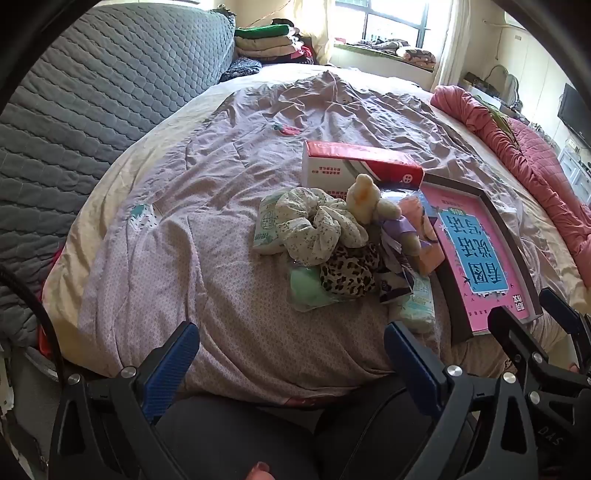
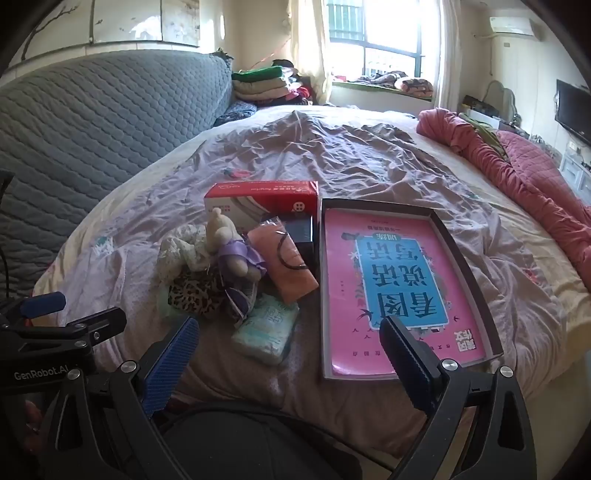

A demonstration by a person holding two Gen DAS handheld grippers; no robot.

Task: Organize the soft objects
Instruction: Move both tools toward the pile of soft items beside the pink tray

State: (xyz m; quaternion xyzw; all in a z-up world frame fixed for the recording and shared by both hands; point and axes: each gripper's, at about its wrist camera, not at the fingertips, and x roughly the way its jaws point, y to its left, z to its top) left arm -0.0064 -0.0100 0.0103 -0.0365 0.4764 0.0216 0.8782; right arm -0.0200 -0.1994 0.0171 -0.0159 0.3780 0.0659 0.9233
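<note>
- Left wrist view: left gripper (image 1: 291, 354) spread, empty, above the bed's (image 1: 221, 229) near edge.
- Right gripper (image 2: 291, 350) likewise spread, holding nothing.
- Soft pile, floral scrunchie (image 1: 317, 225) atop, lies beside the shallow box (image 2: 458, 251); nothing yet picked, likely next: grasp one.

Both the left tongs (image 1: 291, 354) and right tongs (image 2: 288, 350) tilt downward, spread wide, gripping nothing.

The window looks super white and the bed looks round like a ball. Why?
In the right wrist view, daylight through the window is overexposed, washing out its panes; the fisheye lens bends the bed into a dome. In the left wrist view the same glare and bulge appear, with dark corners framing the picture.
</note>
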